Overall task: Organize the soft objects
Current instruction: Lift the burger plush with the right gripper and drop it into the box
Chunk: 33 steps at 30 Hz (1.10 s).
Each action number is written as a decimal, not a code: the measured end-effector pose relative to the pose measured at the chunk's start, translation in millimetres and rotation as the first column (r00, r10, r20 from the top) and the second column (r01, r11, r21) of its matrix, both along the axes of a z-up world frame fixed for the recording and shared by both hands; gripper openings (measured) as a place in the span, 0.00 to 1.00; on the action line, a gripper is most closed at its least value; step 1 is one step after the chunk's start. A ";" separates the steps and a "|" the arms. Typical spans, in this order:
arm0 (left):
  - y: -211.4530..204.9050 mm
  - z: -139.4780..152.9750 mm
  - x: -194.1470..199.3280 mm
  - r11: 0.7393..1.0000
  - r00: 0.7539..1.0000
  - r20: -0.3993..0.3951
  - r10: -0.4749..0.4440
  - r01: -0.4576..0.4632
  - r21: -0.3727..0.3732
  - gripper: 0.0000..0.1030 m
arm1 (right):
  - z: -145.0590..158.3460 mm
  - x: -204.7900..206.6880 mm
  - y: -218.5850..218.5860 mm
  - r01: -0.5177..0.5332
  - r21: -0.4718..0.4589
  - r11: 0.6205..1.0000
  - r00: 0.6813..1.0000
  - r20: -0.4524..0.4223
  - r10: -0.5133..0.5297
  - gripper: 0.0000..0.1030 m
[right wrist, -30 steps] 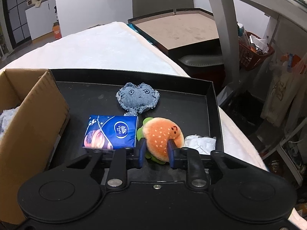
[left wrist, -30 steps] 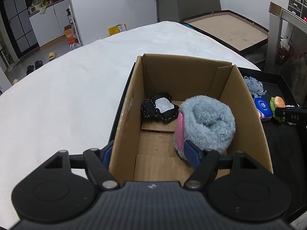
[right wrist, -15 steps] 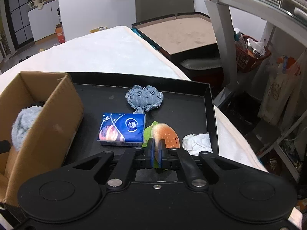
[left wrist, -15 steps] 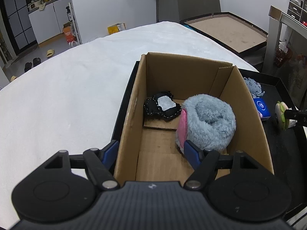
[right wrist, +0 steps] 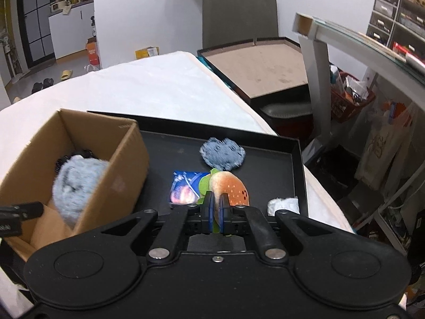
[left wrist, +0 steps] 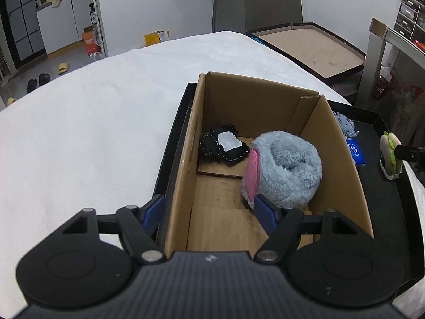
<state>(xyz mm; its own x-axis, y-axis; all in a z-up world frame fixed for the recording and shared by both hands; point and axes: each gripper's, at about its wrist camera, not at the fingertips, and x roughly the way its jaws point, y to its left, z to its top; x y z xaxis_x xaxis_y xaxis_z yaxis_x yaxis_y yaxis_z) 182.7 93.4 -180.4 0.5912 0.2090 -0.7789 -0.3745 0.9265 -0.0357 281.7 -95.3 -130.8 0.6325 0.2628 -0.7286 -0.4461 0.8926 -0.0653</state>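
My right gripper [right wrist: 215,205] is shut on a plush burger [right wrist: 229,186] and holds it above the black tray [right wrist: 265,156]; the burger also shows in the left wrist view [left wrist: 389,154]. The cardboard box [left wrist: 342,164] [right wrist: 127,170] stands on the tray's left part and holds a fluffy grey-blue plush [left wrist: 287,170] [right wrist: 75,186] and a small black-and-white pouch [left wrist: 225,147]. My left gripper [left wrist: 209,212] is open and straddles the box's near left wall. A denim heart [right wrist: 222,155] and a blue tissue pack [right wrist: 184,187] [left wrist: 356,151] lie on the tray.
A crumpled white tissue [right wrist: 283,204] lies at the tray's right front corner. The tray rests on a white bed [left wrist: 93,122]. A glass-topped desk [right wrist: 345,42] and a red basket [right wrist: 350,98] stand to the right, beyond the bed's edge.
My right gripper closed on the plush burger and lifted it off the tray, moving up and toward the box. My left gripper stayed open at the box and rose slightly.
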 end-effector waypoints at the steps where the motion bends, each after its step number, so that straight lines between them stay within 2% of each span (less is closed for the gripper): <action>1: 0.9 0.1 -1.0 1.000 1.000 0.005 -0.001 0.001 -0.006 0.68 | 3.2 -1.8 3.2 -0.005 0.001 1.000 1.000 0.005 0.005 0.04; 5: 5.0 2.4 -4.4 1.000 1.000 0.027 -0.001 0.001 -0.019 0.62 | 16.0 -8.1 16.9 -0.026 0.007 1.000 0.999 0.025 0.026 0.04; 10: 11.2 2.1 -7.4 0.999 0.999 0.035 0.004 -0.002 -0.054 0.44 | 29.5 -16.2 36.4 -0.058 0.011 0.998 0.997 0.044 0.058 0.04; 19: 24.1 2.0 -10.9 0.997 0.998 0.049 0.026 -0.022 -0.077 0.25 | 41.6 -31.7 67.3 -0.104 0.007 0.995 0.993 0.059 0.103 0.04; 25: 29.9 1.5 -13.2 0.995 0.998 0.055 0.032 -0.026 -0.092 0.18 | 45.5 -39.3 86.5 -0.133 0.004 0.991 0.989 0.062 0.132 0.04; 33: 37.5 1.1 -16.1 0.991 0.997 0.065 0.044 -0.035 -0.130 0.14 | 44.5 -50.4 111.4 -0.169 0.017 0.985 0.985 0.043 0.168 0.04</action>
